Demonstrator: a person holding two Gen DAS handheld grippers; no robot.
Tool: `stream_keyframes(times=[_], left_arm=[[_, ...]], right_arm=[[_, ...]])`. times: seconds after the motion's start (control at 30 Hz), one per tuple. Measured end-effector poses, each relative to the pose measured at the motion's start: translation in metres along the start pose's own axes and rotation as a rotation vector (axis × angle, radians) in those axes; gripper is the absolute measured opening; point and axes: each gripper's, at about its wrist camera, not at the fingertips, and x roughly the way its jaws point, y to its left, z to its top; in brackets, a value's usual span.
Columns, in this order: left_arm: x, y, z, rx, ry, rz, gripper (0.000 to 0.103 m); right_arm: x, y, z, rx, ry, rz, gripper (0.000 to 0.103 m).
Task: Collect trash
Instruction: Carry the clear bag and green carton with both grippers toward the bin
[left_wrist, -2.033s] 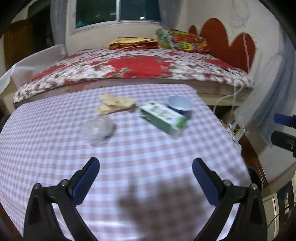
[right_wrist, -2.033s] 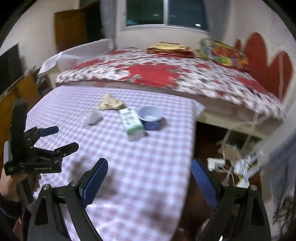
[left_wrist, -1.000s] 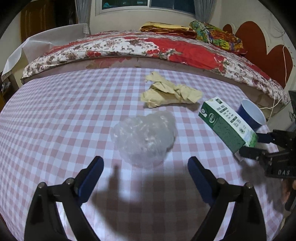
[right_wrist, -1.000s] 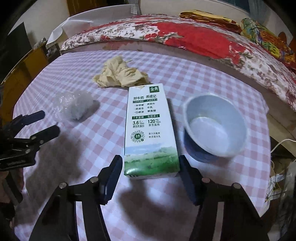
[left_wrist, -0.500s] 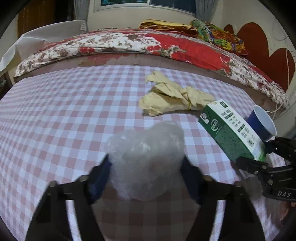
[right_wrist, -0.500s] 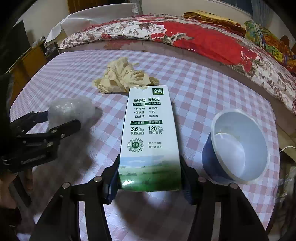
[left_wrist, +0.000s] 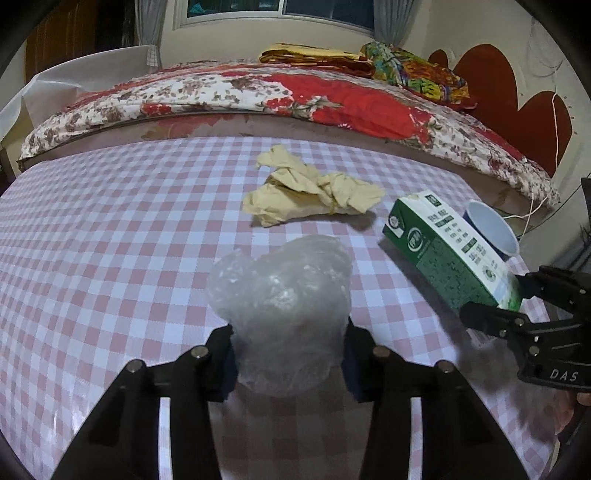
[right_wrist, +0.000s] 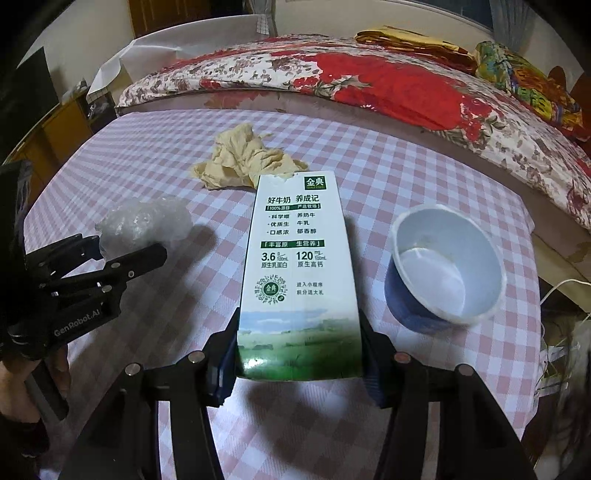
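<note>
Our left hand-held gripper (left_wrist: 288, 354) is closed on the plastic wad (left_wrist: 284, 306), low centre of frame; the right hand-held gripper (right_wrist: 299, 354) clamps the carton (right_wrist: 299, 273) by its end; we judge the wad may squeeze free, and the carton may pivot into the cup (right_wrist: 443, 266).

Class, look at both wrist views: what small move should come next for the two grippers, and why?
Probably lift both straight up. The left gripper is shut on the crumpled plastic wrap, and the right gripper is shut on the milk carton. Both pieces look held between the fingers, and no bin shows in either view.
</note>
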Motion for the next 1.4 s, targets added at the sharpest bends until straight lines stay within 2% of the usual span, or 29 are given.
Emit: stream_keyframes(times=[0.57, 0.97, 1.2, 1.4], left_arm=[[-0.053, -0.018, -0.024, 0.011, -0.029, -0.009, 0.046], [-0.093, -0.051, -0.044, 0.038, -0.053, -0.043, 0.046], [-0.112, -0.092, -0.050, 0.085, -0.067, -0.097, 0.046], [-0.119, -0.132, -0.053, 0.141, -0.068, -0.146, 0.046]], right_arm=[[-0.080, -0.005, -0.047, 0.007, -0.068, -0.020, 0.057], [-0.146, -0.008, -0.085, 0.025, -0.145, -0.040, 0.057], [-0.188, -0.026, -0.120, 0.071, -0.192, -0.080, 0.057], [-0.219, -0.060, -0.155, 0.149, -0.215, -0.127, 0.057]])
